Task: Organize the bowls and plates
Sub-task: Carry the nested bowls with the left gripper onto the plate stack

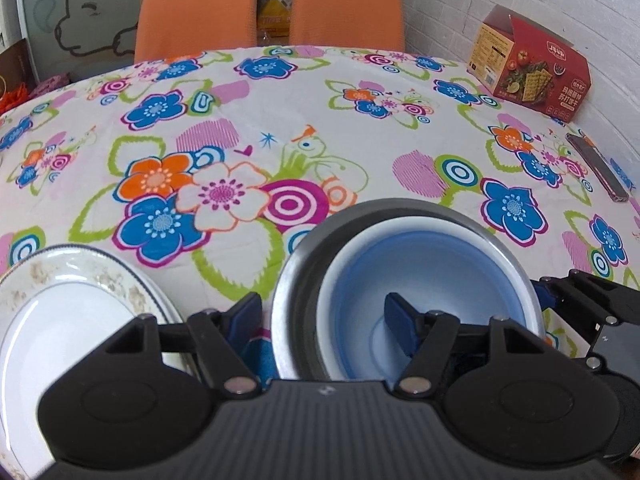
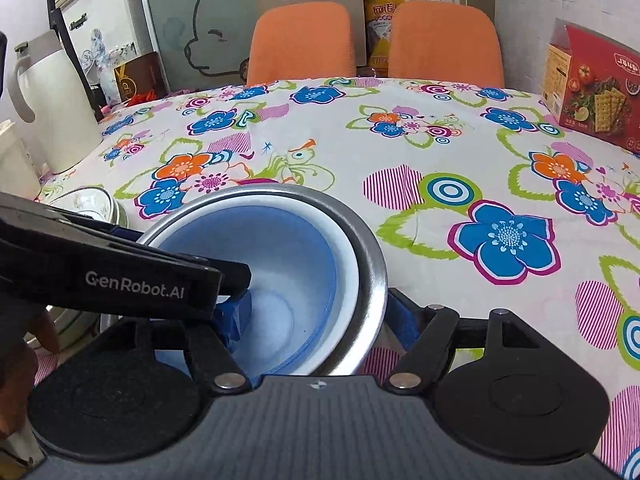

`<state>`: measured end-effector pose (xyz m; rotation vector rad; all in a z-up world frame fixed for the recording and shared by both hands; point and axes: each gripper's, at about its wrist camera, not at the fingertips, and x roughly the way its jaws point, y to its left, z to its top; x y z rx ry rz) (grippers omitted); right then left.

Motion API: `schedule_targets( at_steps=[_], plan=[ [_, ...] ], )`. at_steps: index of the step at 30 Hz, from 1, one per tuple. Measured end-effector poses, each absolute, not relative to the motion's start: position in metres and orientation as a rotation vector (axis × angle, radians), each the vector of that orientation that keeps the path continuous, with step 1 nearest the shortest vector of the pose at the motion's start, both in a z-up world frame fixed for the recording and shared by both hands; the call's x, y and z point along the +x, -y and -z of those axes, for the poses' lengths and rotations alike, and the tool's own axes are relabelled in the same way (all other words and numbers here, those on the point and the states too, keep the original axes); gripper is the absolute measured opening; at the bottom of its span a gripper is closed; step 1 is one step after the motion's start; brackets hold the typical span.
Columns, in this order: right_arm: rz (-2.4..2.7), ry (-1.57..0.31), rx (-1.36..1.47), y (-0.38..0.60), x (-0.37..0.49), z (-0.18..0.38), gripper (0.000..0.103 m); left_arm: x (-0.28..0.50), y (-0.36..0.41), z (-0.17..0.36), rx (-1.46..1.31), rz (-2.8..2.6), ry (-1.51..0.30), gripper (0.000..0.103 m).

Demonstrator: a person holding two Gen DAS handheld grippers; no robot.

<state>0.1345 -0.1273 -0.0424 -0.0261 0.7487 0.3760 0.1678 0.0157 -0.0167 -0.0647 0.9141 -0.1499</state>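
Hidden/cut off: the steel bowl's (image 1: pixel 296 276) near rim sits behind both gripper bodies; the plate stack (image 1: pixel 72 304) is cropped at the left edge, and in the right wrist view only a sliver of it shows behind the left gripper's arm. The base of the blue bowl (image 1: pixel 424 264) is a washed-out blur. A phone-like slab (image 1: pixel 596 168) at the far right is hard to identify.

Blue bowl is nested inside steel bowl, near centre of the table (image 1: pixel 360 128); plates just left of it, apart.

Left gripper (image 1: pixel 324 312): jaws spread wide, straddling the left wall of both bowls, one finger outside, one inside the blue bowl. Contact cannot be told.

Right gripper (image 2: pixel 318 316): jaws spread, straddling the right wall, one finger inside and one outside the steel rim. Not pinching, as far as can be seen.

Red cracker box (image 1: pixel 532 68) far right.
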Motion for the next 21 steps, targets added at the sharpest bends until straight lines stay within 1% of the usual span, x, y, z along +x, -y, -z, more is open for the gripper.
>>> schedule_targets(
  at_steps=[14, 15, 16, 20, 21],
  plan=[
    [-0.389, -0.708, -0.014, 0.1289, 0.1283, 0.0456, 0.061, 0.1668, -0.0184, 0.0178, -0.042, 0.186, -0.906, 0.067],
    [-0.393, -0.714, -0.016, 0.1291, 0.1292, 0.045, 0.061, 0.1673, -0.018, 0.018, -0.045, 0.186, -0.906, 0.065],
    [-0.394, -0.717, -0.013, 0.1297, 0.1291, 0.0444, 0.061, 0.1674, -0.0182, 0.0182, -0.054, 0.195, -0.908, 0.058],
    [-0.403, -0.703, -0.003, 0.1337, 0.1255, 0.0456, 0.059, 0.1655, -0.0169, 0.0187, -0.047, 0.205, -0.909, 0.059],
    [-0.401, -0.703, -0.012, 0.1327, 0.1245, 0.0455, 0.057, 0.165, -0.0162, 0.0189, -0.042, 0.203, -0.909, 0.057]
  ],
)
